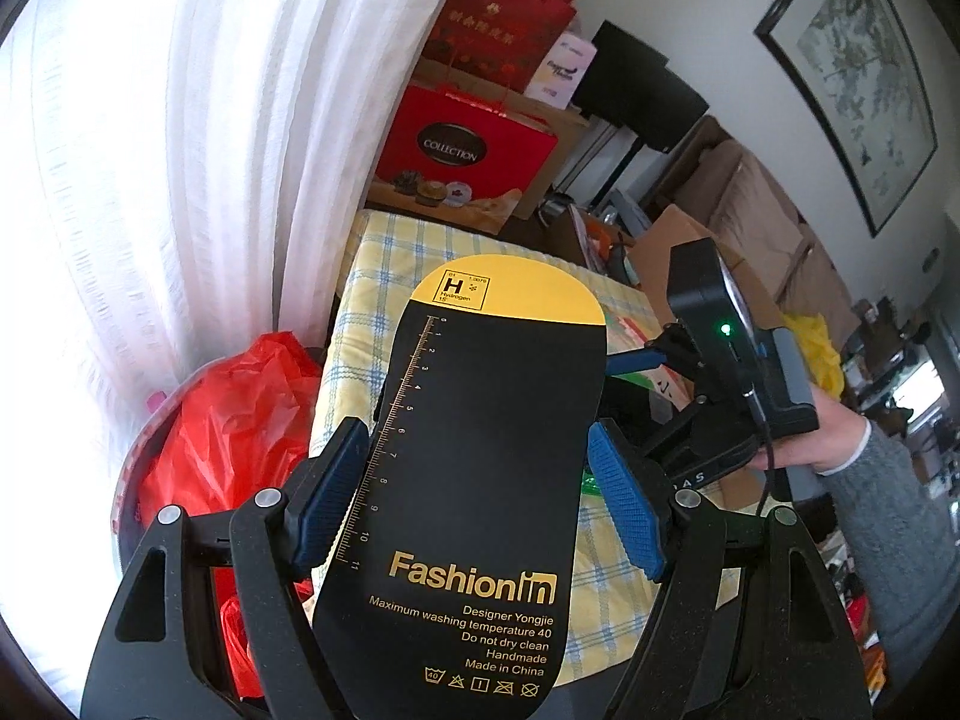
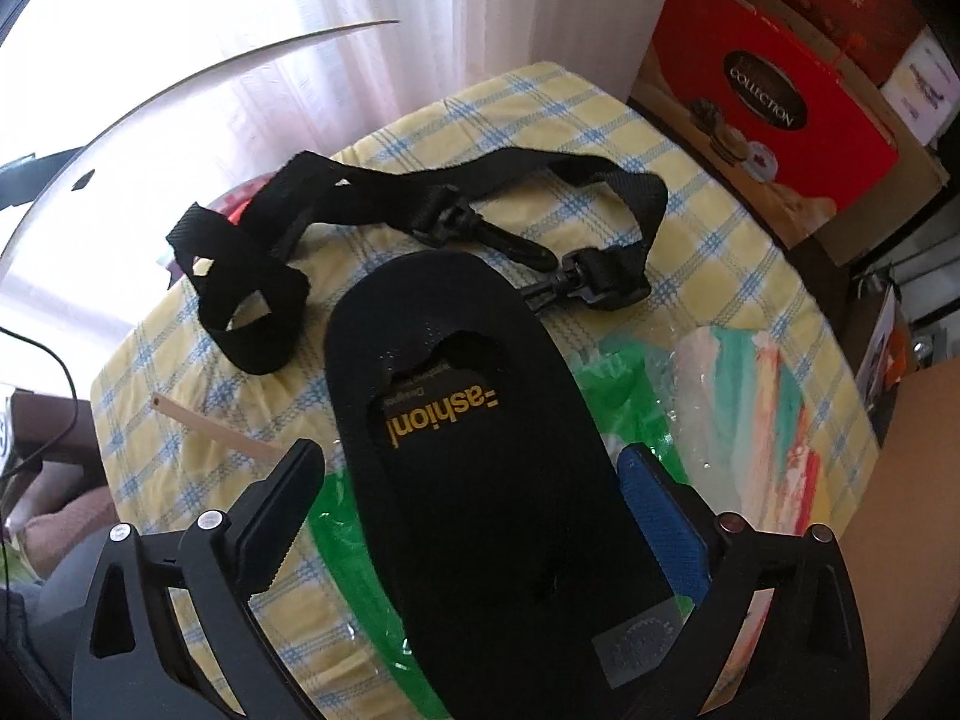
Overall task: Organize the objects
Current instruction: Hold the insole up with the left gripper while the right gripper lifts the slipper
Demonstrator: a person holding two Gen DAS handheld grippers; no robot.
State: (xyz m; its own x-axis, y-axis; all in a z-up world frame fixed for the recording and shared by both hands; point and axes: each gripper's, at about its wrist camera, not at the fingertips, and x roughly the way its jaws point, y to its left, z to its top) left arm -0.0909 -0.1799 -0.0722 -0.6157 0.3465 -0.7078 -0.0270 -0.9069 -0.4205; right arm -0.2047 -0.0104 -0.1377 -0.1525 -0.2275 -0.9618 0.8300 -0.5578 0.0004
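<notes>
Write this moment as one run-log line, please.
left hand-held gripper: grips Fashion card | right hand-held gripper: open, straddling black fabric piece | black strap: lying on checked cloth

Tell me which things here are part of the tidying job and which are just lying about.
In the job: the black Fashion card between the left gripper pads; a black fabric piece between the right gripper fingers; black strap.
Lying about: red gift box, red plastic bag, framed picture.

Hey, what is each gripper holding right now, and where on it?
The left gripper clamps the black card by its long side edges, about midway. The right gripper is open around the black sock, gripping nothing.
</notes>
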